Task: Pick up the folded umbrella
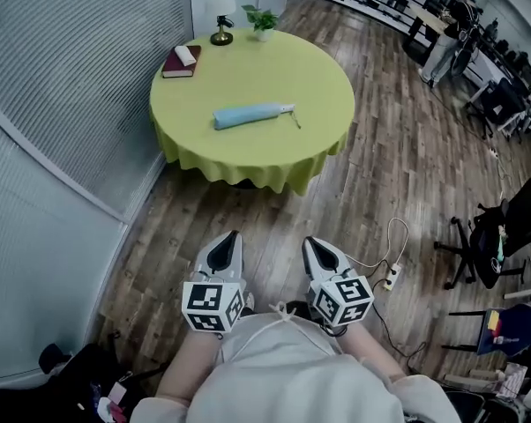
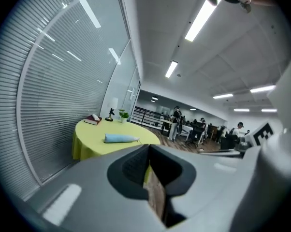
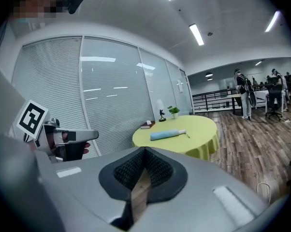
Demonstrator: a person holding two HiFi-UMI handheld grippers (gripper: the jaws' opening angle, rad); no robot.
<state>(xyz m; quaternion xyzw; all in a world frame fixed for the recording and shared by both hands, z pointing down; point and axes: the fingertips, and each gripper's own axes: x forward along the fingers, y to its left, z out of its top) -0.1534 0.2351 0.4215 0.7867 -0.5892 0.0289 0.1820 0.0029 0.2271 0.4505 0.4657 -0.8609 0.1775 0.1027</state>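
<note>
I am holding both grippers low in the head view, side by side above the wooden floor (image 1: 248,210), just in front of my body. The left gripper (image 1: 228,238) is sitting at lower centre-left and the right gripper (image 1: 313,243) at lower centre-right, and both are pointing toward the top of the frame. In the left gripper view the jaws are lying pressed together with only a thin slit showing and nothing between them. The right gripper view is showing the same: pads closed on each other and empty.

The folded umbrella (image 1: 252,115) is lying on the round table (image 1: 323,82) in the upper middle of the head view, well apart from both grippers. It is pale blue and is resting flat on the yellow-green cloth near the table's centre. Its thicker end is pointing left, and its lighter handle end, with a thin strap, is pointing right.

At the table's far edge, a dark red book (image 1: 179,63) is lying at the upper left with a small white object on top. A small dark figurine (image 1: 221,32) and a potted plant (image 1: 263,20) are standing beside it. A white power strip (image 1: 390,278) with its cable is lying on the floor to the right of the right gripper. Office chairs (image 1: 490,236) are standing at the right edge.
</note>
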